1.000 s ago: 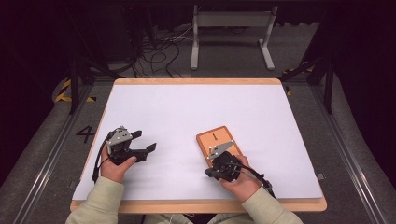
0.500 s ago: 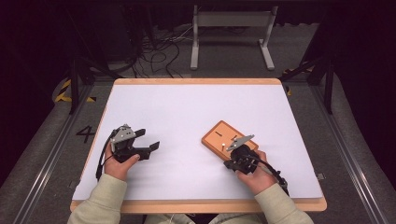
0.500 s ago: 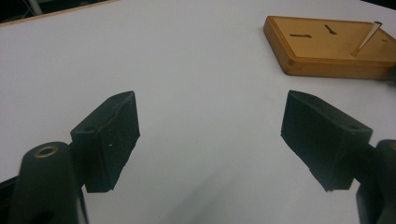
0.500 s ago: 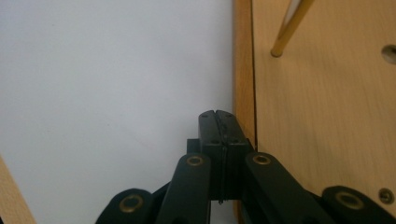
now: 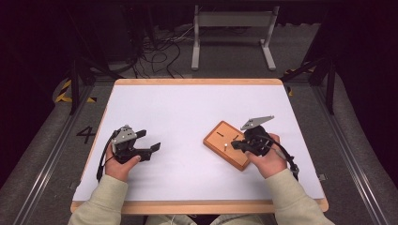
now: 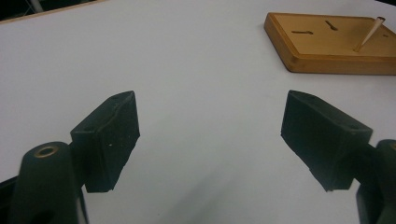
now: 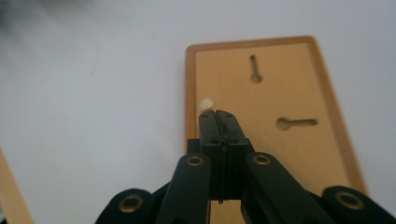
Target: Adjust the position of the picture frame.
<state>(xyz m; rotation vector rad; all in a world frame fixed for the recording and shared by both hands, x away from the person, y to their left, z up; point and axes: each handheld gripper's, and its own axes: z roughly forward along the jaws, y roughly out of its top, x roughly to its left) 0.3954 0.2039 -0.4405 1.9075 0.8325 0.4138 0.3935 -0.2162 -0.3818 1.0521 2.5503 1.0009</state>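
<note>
Jaws of right gripper (image 7: 219, 114) pressed together above wooden board (image 7: 299, 154), small peg (image 7: 204, 103) just beyond tips, left gripper (image 6: 210, 140) wide over tabletop (image 5: 187, 112); peg could topple if brushed.

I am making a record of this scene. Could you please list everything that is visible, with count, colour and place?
wooden board: one, orange-brown, with two keyhole slots, on the table's right half
peg: one, pale, thin, standing tilted in the board
table: one, white top with wooden edge
metal stand: one, grey, on the floor behind the table
cables: several, dark, on the floor behind the table
left gripper: one, black, fingers open, above the table's left half
right gripper: one, black, fingers shut, above the board near the peg
</note>
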